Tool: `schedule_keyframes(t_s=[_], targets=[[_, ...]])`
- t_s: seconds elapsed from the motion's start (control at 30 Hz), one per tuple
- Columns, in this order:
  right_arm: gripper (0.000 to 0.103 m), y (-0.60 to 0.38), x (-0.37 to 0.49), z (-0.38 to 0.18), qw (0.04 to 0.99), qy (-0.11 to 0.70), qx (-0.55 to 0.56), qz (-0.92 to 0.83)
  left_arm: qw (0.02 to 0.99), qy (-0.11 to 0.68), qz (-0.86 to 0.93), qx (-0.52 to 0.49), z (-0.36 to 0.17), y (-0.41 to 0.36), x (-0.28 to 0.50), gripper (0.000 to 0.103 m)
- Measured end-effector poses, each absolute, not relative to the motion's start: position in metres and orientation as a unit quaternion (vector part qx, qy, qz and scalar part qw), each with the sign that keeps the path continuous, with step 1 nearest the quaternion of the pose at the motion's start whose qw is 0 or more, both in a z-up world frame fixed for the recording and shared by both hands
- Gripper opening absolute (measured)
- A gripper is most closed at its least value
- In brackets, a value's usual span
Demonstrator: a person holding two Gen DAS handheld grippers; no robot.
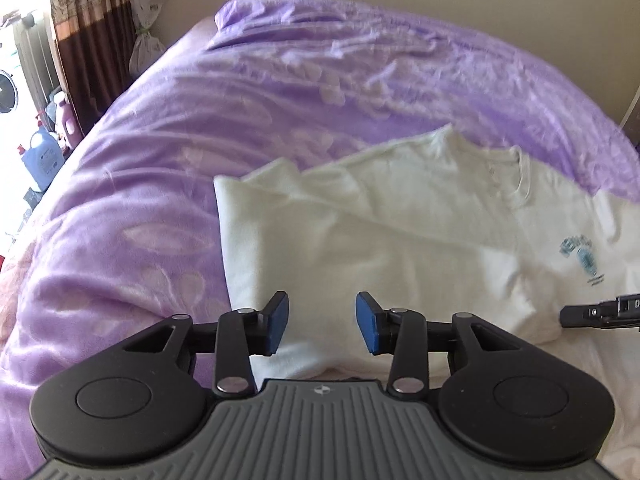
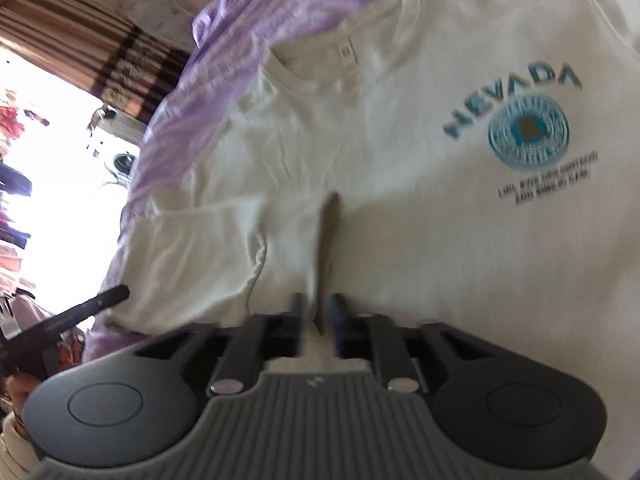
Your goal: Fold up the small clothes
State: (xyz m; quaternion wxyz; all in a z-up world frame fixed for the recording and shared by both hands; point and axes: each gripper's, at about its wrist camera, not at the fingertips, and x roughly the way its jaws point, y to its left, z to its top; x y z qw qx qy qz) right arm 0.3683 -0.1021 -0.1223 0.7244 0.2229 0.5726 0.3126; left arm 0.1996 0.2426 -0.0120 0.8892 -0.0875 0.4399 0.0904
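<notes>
The limp, light white cotton T-shirt (image 2: pixel 360 140) drapes easily — right gripper (image 2: pixel 318 320) pinches a raised ridge, left gripper (image 1: pixel 322 322) spread; grip hems.

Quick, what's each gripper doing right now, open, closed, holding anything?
Left gripper: jaws open, holding nothing, over the white T-shirt.
Right gripper: jaws closed on a pinched fold of the T-shirt.
</notes>
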Motion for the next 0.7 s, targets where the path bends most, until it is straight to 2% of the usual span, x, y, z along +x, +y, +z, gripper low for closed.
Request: schedule_keyframes(t_s=[0.03, 0.2, 0.27, 0.33, 0.37, 0.5, 0.7], targets=[[0.04, -0.102, 0.37, -0.12, 0.728, 0.564, 0.227, 0.316, 0.891, 0.435, 0.092, -0.089, -0.008, 0.245, 0.199, 0.049], [0.038, -0.09, 0.39, -0.139, 0.718, 0.571, 0.252, 0.308, 0.895, 0.416, 0.115, -0.108, 0.008, 0.259, 0.201, 0.05], [0.015, -0.084, 0.393, -0.149, 0.699, 0.578, 0.281, 0.314, 0.897, 0.409, 0.123, -0.117, 0.011, 0.265, 0.2, 0.05], [0.002, -0.075, 0.39, -0.148, 0.699, 0.578, 0.274, 0.32, 0.898, 0.403, 0.131, -0.12, 0.013, 0.271, 0.199, 0.05], [0.002, -0.072, 0.389, -0.141, 0.708, 0.57, 0.262, 0.323, 0.898, 0.401, 0.138, -0.119, 0.014, 0.274, 0.199, 0.05], [0.001, -0.059, 0.388, -0.081, 0.752, 0.513, 0.209, 0.357, 0.898, 0.391, 0.159, -0.126, 0.018, 0.287, 0.2, 0.05], [0.001, -0.068, 0.412, 0.047, 0.796, 0.405, 0.202, 0.403, 0.892, 0.387, 0.162, -0.167, 0.024, 0.307, 0.216, 0.05]])
